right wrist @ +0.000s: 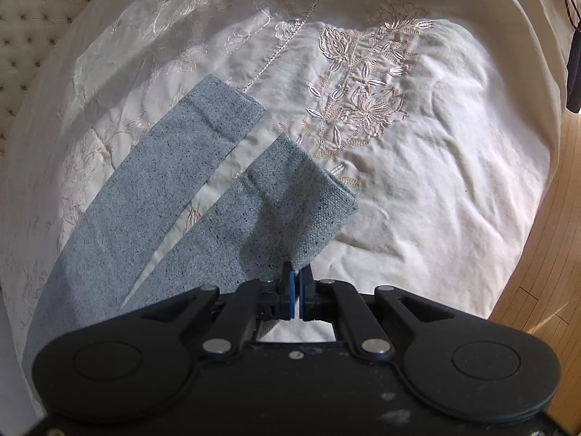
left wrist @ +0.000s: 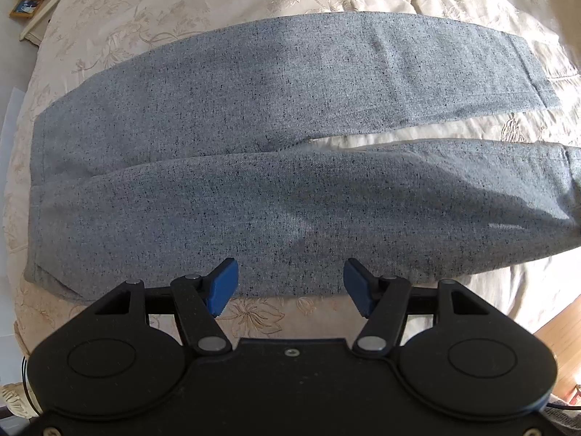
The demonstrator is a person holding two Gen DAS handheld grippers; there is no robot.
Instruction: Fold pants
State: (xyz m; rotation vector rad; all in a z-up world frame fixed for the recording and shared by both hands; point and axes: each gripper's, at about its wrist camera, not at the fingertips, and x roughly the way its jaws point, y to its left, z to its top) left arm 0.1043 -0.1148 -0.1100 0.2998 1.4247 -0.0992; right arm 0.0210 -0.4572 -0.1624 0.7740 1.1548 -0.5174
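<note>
Grey speckled pants (left wrist: 254,167) lie flat across the cream embroidered bed, waist at the left, both legs running right. My left gripper (left wrist: 290,283) is open and empty, its blue pads (left wrist: 223,285) hovering over the near edge of the near leg. In the right wrist view the two leg ends (right wrist: 203,145) point away. My right gripper (right wrist: 296,283) is shut on the near corner of the near leg's hem (right wrist: 308,210), which is lifted and curled a little off the bed.
The cream bedspread (right wrist: 417,200) with floral embroidery spreads all around. A tufted headboard (right wrist: 32,36) stands at the far left. Wooden floor (right wrist: 544,254) lies beyond the bed's right edge. A shelf with picture frames (left wrist: 29,3) sits at the far left.
</note>
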